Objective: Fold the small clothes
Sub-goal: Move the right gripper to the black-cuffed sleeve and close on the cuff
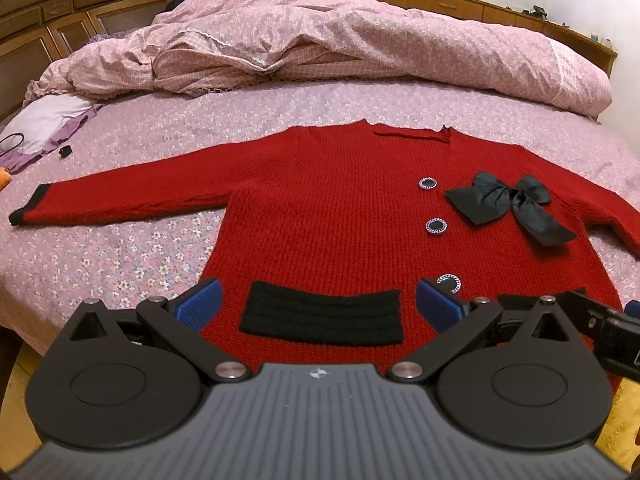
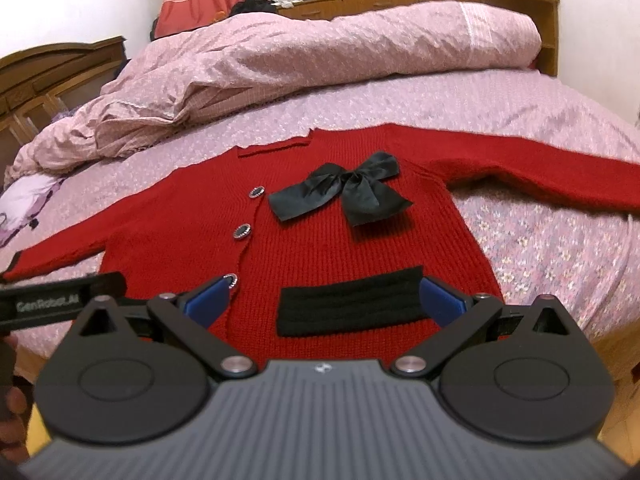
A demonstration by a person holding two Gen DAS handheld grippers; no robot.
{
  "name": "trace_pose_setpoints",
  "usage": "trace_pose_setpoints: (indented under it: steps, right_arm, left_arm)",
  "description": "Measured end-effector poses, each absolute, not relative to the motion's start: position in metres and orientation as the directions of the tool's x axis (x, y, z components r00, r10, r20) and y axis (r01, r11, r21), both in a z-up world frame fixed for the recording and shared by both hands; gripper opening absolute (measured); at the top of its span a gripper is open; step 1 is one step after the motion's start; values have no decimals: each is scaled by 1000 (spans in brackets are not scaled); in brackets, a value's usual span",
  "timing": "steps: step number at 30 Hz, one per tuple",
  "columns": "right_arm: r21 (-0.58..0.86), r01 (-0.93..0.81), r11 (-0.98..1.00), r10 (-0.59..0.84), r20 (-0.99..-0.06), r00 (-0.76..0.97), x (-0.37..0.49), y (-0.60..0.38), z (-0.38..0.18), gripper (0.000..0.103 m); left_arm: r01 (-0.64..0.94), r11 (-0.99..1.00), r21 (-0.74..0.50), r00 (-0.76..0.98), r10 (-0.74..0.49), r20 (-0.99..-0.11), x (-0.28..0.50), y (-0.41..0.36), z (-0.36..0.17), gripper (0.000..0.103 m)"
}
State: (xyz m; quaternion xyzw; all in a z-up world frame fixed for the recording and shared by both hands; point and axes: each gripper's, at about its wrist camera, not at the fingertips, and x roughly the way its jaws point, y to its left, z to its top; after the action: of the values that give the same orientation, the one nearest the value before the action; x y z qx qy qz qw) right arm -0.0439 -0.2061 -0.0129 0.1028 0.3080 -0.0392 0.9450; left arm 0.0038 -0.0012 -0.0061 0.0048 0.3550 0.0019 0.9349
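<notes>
Across the bed [image 1: 120, 248] your red cardigan [image 1: 332, 216] lies flat near its front edge, unfolded, with both the left gripper [image 1: 318, 306] and right gripper [image 2: 326, 300] wide open, holding nothing.

One legible marking only: "GenRobot.AI", white lettering on black bar [image 2: 60, 300], at left of right gripper [image 2: 324, 300], partly blurred. Small emblem [image 2: 320, 368] on grey gripper body: unreadable. No other text, number or label readable on red cardigan [image 2: 320, 240] or bed.
</notes>
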Motion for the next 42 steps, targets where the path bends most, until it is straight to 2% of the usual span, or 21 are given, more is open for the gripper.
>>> trace_pose_setpoints:
  steps: [9,20,34,42]
  right_arm:
    - [219,202,955,-28,-610,792,-19,-233,-18,103]
    - [294,299,908,-71,-593,802,11,-286,-15,103]
    - [400,504,765,-184,-614,767,38,-387,-32,103]
    - [478,600,642,-219,-635,741,43,-428,-55,103]
  left_arm:
    - [27,998,54,748,16,-663,38,-10,-3,103]
    - [28,999,37,735,4,-678,90,-16,-4,103]
    - [2,999,53,659,39,-751,147,-20,-46,103]
    - [44,998,48,636,9,-771,161,-30,-57,103]
